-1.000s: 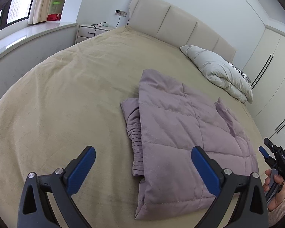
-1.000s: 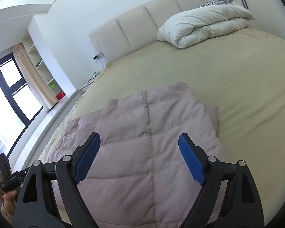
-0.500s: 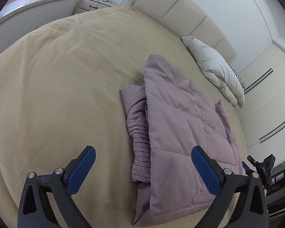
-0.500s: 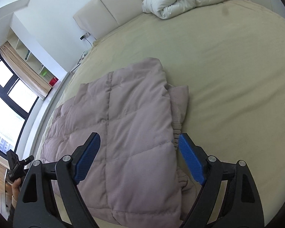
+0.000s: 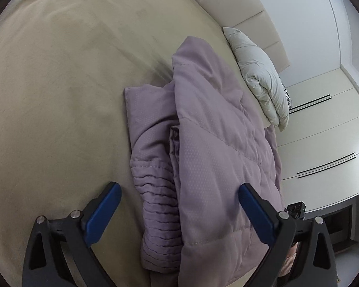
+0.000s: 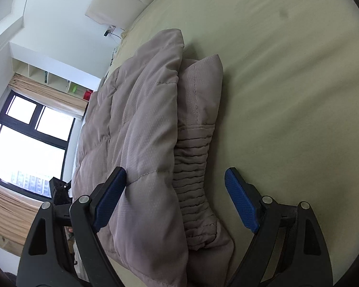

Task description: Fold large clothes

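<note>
My left tool (image 5: pixel 177 211) is spread wide, its two blue pads apart and gripping nothing. Between them, at the lower centre of the left wrist view, lies the near end of a lilac quilted jacket (image 5: pixel 217 157), with its ribbed sleeve cuff (image 5: pixel 159 201) just inside the left pad. My right tool (image 6: pixel 176 198) is equally wide and empty. In the right wrist view its left pad touches or overlaps the jacket's (image 6: pixel 136 131) padded edge, while the same cuff (image 6: pixel 191 179) sits in the gap nearer the right pad.

The jacket's long axis runs straight away from both tools, from the bottom of each frame up toward the headboard (image 5: pixel 239 12). Both tools straddle the same near end from opposite sides, so neither is clearly nearer; I judge that the coming move turns on closing over this near edge.

The jacket looks puffy, stitched in panels, already doubled into a long strip, with a sleeve poking out along one side. It rests on a beige bed (image 5: pixel 59 83). A folded white duvet (image 5: pixel 260 76) lies at the upper right of the left view.
</note>
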Motion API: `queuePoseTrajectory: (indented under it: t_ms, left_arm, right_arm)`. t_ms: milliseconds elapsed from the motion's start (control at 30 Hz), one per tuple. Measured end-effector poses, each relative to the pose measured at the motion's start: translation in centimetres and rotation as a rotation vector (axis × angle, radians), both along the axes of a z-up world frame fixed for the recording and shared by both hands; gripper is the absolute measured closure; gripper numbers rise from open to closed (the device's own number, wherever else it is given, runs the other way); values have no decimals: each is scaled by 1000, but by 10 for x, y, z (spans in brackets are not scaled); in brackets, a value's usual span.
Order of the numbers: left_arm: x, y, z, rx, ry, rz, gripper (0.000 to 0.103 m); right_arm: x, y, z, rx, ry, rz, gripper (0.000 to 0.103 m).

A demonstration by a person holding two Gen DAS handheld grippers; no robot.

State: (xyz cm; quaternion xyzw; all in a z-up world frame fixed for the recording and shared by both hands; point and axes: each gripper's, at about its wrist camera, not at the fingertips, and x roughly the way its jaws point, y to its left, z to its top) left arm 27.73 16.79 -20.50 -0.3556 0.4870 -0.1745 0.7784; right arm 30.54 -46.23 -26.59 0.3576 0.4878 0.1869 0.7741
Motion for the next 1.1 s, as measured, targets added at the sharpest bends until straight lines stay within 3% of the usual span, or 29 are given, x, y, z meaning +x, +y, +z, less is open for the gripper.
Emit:
queuePoseTrajectory:
  t_ms: [133, 400, 467, 600, 733, 800, 900, 1100]
  left_arm:
    - [6, 1, -9, -108, 30, -35, 26]
    - [19, 9, -22, -207, 95, -54, 24]
    - [21, 6, -22, -192, 91, -46, 25]
    - [19, -4, -21, -165, 71, -44, 49]
    - [15, -12, -8, -140, 51, -20, 63]
    - [11, -16, 4, -111, 38, -17, 67]
    - [-1, -20, 21, -79, 22, -17, 70]
    - [-40, -23, 65, -26, -33, -23, 70]
  right_arm:
    - [14, -2, -6, 77, -29, 25, 21]
    - [57, 16, -19, 93, 23, 127, 25]
    - [65, 23, -20, 82, 39, 146, 26]
    - [80, 33, -24, 71, 52, 169, 34]
    - [90, 42, -20, 23, 35, 168, 46]
    - [79, 49, -9, -16, 15, 161, 59]
    - [74, 62, 12, -96, -17, 161, 67]
    - [52, 91, 60, -223, -99, 191, 72]
